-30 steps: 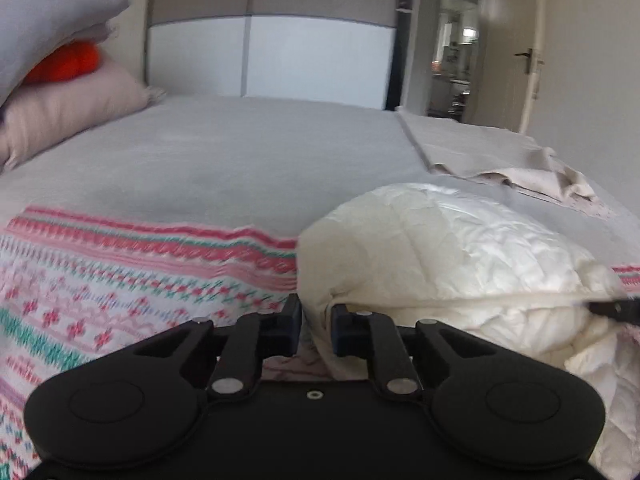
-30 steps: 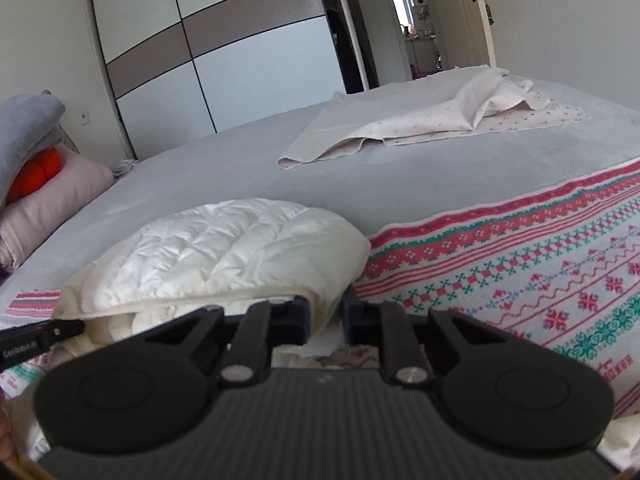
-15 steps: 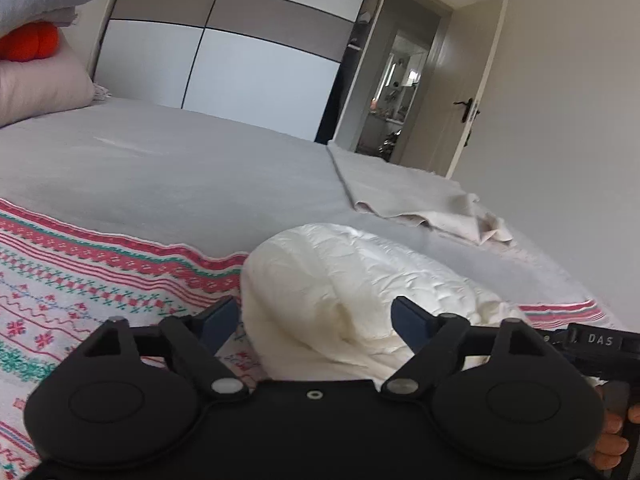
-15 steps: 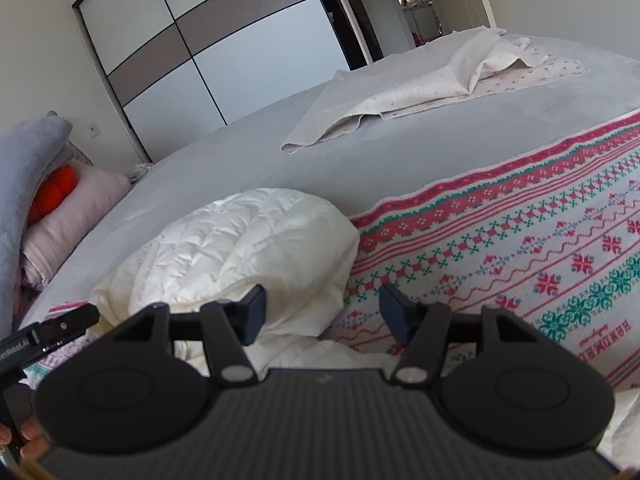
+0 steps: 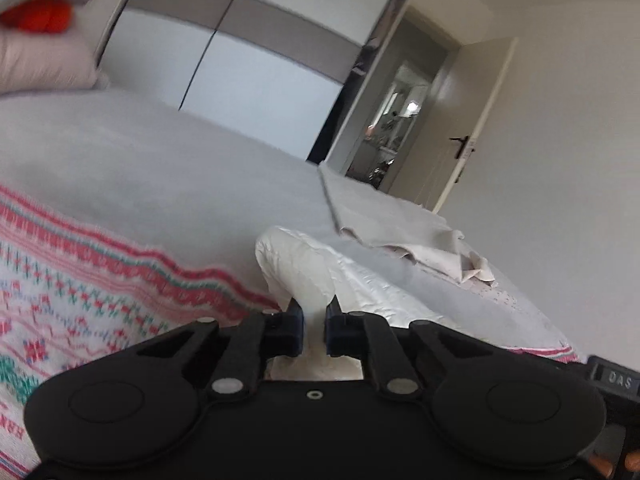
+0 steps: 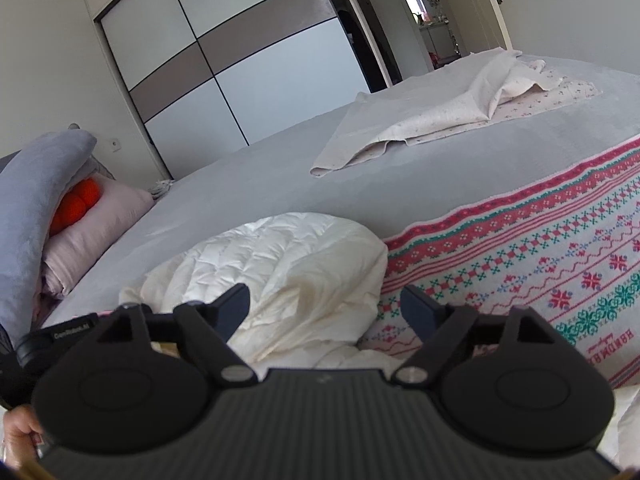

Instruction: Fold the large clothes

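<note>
A cream quilted jacket [image 6: 288,264] lies bunched on a patterned red, green and white blanket [image 6: 560,264] on the bed. In the left wrist view my left gripper [image 5: 314,326] is shut on a fold of the jacket [image 5: 316,280] near its left end. My right gripper [image 6: 324,306] is open, its fingers spread over the jacket's near edge, holding nothing. The other gripper's body shows at the left edge of the right wrist view [image 6: 60,332].
A beige sheet [image 6: 440,120] lies crumpled at the far side of the grey bed [image 6: 260,184]. Pillows and an orange cushion [image 6: 76,204] are stacked at the left. A wardrobe [image 6: 224,60] and an open door stand behind.
Both grippers opened from their earlier grip. The left one has since shut again on a jacket fold and tilted. The right one has opened wider.
</note>
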### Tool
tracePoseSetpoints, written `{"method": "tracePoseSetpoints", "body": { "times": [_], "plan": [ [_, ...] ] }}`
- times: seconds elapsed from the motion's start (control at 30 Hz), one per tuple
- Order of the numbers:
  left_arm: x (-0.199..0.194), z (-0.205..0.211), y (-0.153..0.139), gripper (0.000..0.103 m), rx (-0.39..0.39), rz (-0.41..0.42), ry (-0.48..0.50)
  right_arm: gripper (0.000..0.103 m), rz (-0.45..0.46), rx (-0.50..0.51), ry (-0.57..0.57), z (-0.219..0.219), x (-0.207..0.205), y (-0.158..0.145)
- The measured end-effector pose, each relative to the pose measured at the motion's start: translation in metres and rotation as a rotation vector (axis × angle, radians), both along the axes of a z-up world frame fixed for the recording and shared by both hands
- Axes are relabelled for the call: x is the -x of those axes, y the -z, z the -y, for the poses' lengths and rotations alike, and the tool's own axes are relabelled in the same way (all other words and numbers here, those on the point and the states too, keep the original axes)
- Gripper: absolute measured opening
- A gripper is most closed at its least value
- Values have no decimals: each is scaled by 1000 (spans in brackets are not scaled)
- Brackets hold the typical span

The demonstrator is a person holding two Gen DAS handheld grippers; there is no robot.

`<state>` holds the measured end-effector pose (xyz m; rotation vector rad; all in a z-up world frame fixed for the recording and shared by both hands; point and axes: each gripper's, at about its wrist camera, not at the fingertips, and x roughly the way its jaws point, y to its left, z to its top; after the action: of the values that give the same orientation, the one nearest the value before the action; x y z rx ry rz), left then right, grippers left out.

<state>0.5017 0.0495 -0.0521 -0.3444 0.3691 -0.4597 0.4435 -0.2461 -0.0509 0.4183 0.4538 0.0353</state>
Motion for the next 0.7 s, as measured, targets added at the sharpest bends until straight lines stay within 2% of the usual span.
{"method": "tracePoseSetpoints", "body": {
  "times": [0.13, 0.27, 0.33, 0.47, 0.63, 0.7],
  "plan": [
    [42, 22, -26, 10, -115, 253, 190, 86, 43, -17, -7, 6, 9, -16],
    [75, 34, -38, 11, -229, 357, 410, 90, 113, -109, -1, 28, 25, -37],
    [89, 34, -41, 11, -275, 369, 514, 93, 140, -165, -2, 42, 32, -45],
    [105, 32, -46, 11, -360, 330, 701, 98, 141, -305, -11, 73, 37, -50],
    [127, 32, -39, 12, -492, 271, 873, 98, 82, -478, 3, 106, 31, -39],
    [135, 35, -34, 16, -556, 266, 891, 98, 59, -550, 10, 118, 29, -33]
  ]
}}
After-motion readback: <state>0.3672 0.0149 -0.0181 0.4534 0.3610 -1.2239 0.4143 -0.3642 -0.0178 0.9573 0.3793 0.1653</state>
